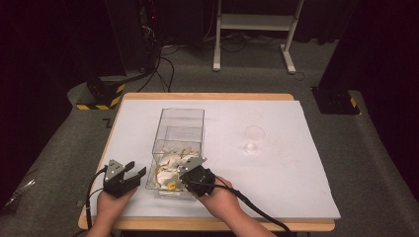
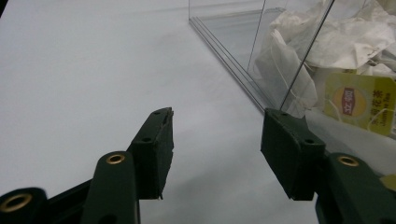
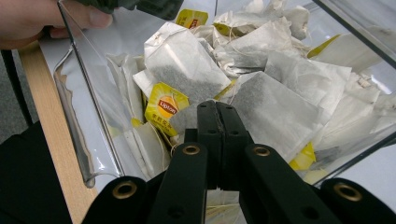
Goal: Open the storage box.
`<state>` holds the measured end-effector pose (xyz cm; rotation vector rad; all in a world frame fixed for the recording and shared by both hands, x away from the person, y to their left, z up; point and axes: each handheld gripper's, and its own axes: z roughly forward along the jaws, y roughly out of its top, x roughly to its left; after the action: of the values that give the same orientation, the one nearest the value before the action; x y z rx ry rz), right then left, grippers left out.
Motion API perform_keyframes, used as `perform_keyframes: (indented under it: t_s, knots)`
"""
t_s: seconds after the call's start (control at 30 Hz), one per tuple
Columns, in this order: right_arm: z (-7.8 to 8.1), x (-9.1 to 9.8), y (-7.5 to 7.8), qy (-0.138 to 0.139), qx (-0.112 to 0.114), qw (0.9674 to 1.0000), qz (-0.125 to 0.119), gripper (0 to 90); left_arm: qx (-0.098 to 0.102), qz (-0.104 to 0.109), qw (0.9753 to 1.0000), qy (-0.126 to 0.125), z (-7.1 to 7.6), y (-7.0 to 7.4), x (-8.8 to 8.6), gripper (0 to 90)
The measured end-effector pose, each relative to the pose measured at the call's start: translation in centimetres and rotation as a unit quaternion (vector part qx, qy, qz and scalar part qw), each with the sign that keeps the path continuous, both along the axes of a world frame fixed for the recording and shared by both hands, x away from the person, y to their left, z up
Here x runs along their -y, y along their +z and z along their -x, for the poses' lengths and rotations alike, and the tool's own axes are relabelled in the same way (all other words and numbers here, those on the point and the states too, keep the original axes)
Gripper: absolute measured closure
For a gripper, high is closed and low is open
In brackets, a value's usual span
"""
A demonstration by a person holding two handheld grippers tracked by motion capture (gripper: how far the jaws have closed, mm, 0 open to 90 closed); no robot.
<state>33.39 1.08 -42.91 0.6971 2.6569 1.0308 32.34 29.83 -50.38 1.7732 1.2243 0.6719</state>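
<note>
Dim, dark-edged high view with a brightly lit table (image 1: 276, 163); sharp gripper views, nearest jaws softly blurred.

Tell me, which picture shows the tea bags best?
The right gripper view: the tea bags lie close up, with paper, strings and yellow tags clear, and the right gripper is shut among them. The left gripper view shows a few through the box wall. The high view shows a small pale heap.

Clear plastic cup (image 1: 254, 138) upright on white table sheet (image 1: 276, 163); white metal stand (image 1: 254, 22), cables (image 1: 165, 66) on grey floor beyond
</note>
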Motion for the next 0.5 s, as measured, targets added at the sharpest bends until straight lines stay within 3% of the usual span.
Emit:
perform_keyframes:
  t_s: [0.23, 0.5]
  knots:
    - [0.2, 0.4, 0.2, -0.003, 0.013, 0.9996, -0.023, 89.9, 0.004, 0.003, 1.0000, 0.001, 0.1, 0.0, 0.0, 44.1]
    - [0.4, 1.5, 0.4, -0.015, 0.044, 0.9961, -0.075, 90.0, 0.000, 0.001, 1.0000, 0.000, 0.0, 0.0, 0.1, 44.1]
